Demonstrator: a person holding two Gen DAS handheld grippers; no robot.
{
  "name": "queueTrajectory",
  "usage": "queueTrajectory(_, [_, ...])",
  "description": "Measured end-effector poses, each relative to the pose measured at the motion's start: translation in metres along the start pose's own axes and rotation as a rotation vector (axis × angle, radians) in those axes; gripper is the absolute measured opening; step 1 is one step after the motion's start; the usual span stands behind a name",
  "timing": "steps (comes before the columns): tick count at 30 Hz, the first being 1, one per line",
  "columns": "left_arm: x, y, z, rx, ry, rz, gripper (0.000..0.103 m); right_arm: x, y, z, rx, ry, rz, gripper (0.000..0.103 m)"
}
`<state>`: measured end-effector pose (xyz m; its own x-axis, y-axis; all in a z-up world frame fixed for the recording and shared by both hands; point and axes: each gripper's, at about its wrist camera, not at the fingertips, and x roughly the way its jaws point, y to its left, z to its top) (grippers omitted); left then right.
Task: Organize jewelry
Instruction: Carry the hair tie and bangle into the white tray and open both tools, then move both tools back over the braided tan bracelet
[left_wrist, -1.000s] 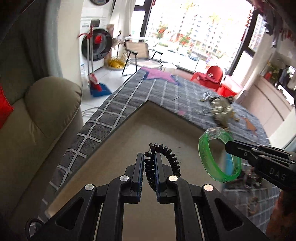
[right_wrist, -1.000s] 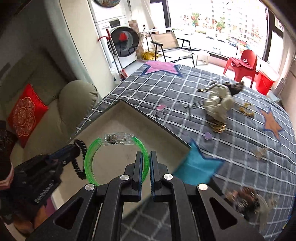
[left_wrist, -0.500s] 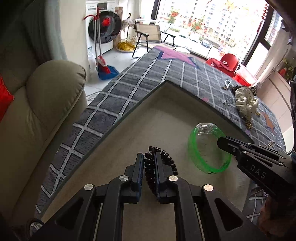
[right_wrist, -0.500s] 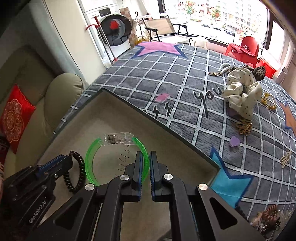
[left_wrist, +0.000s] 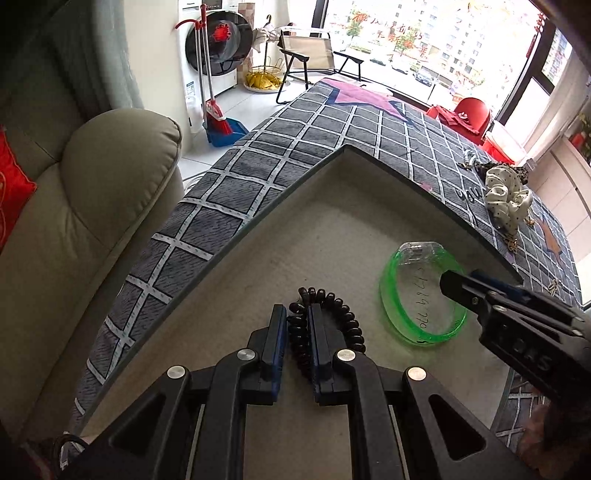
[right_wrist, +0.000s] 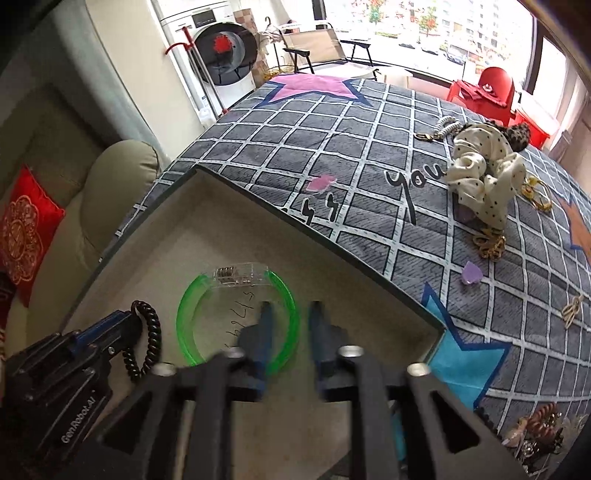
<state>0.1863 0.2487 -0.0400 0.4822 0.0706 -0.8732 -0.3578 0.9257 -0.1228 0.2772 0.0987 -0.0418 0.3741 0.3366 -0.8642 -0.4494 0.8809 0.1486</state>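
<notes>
Green translucent plastic: the bangle (right_wrist: 236, 321) lies flat on the tray (right_wrist: 207, 221) floor, centre-low in the right wrist frame, clear clasp block at its far side. Right gripper (right_wrist: 288, 325) is spread, jaws apart w/ one finger inside the ring and one outside, straddling the near-right rim, not pinching it. Bangle looks light, stiff, smooth, so prob. slippery; best hold is across the thin band, away from the clasp, which seems the fragile bit. Squeeze gently, hard plastic could skid or pop out sideways.

Left gripper (left_wrist: 297, 332) is pressed together on the black coil tie (left_wrist: 332, 317), lower centre of the left wrist frame, over the tray, just beside the bangle. Coil is soft, springy, light; grips well, but may stretch or bounce on release.

Cloth scrunchie (right_wrist: 484, 177) and gold bits (right_wrist: 489, 245) sit on the checked bed cover (right_wrist: 332, 133), upper right, well apart from the tray. Scrunchie is soft; the gold bits are too small to judge.
</notes>
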Motion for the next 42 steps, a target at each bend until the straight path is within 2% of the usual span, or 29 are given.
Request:
queueTrajectory(1, [0.000, -0.001, 0.000, 0.004, 0.002, 0.006, 0.013, -0.004, 0.000, 0.000, -0.001, -0.012, 0.000, 0.053])
queueTrajectory(5, [-0.002, -0.001, -0.002, 0.015, 0.004, 0.017, 0.014, -0.023, -0.002, -0.003, 0.002, -0.046, 0.010, 0.058])
queueTrajectory(6, [-0.002, -0.001, -0.003, 0.017, 0.009, 0.011, 0.026, -0.027, -0.003, -0.004, 0.006, -0.052, 0.013, 0.061])
queueTrajectory(7, [-0.002, 0.000, -0.003, 0.016, 0.013, 0.009, 0.045, -0.031, -0.004, -0.005, 0.010, -0.059, 0.015, 0.062])
queueTrajectory(8, [-0.003, 0.000, -0.003, 0.011, 0.010, 0.017, 0.094, -0.034, -0.005, -0.006, 0.012, -0.063, 0.016, 0.062])
queueTrajectory(9, [-0.007, 0.002, -0.005, 0.003, -0.013, 0.029, 0.103, -0.037, -0.006, -0.008, 0.013, -0.065, 0.018, 0.062])
queueTrajectory(10, [-0.012, 0.001, -0.006, 0.005, -0.050, 0.034, 0.103, -0.040, -0.007, -0.010, 0.015, -0.067, 0.021, 0.062])
queueTrajectory(18, [-0.026, -0.010, -0.011, 0.045, -0.078, 0.036, 0.103, -0.059, -0.017, -0.030, 0.038, -0.076, 0.037, 0.062])
queueTrajectory(22, [-0.041, -0.018, -0.019, 0.083, -0.113, 0.049, 0.103, -0.073, -0.026, -0.041, 0.058, -0.089, 0.050, 0.077])
queueTrajectory(32, [-0.076, -0.044, -0.046, 0.134, -0.136, 0.005, 0.103, -0.112, -0.052, -0.074, 0.121, -0.137, 0.071, 0.085])
queueTrajectory(34, [-0.084, -0.052, -0.053, 0.148, -0.142, -0.012, 0.103, -0.120, -0.063, -0.082, 0.151, -0.147, 0.088, 0.090])
queueTrajectory(41, [-0.107, -0.083, -0.075, 0.212, -0.151, -0.076, 0.103, -0.145, -0.103, -0.119, 0.248, -0.178, 0.125, 0.091])
queueTrajectory(42, [-0.109, -0.088, -0.079, 0.222, -0.158, -0.073, 0.103, -0.148, -0.108, -0.125, 0.260, -0.182, 0.126, 0.094])
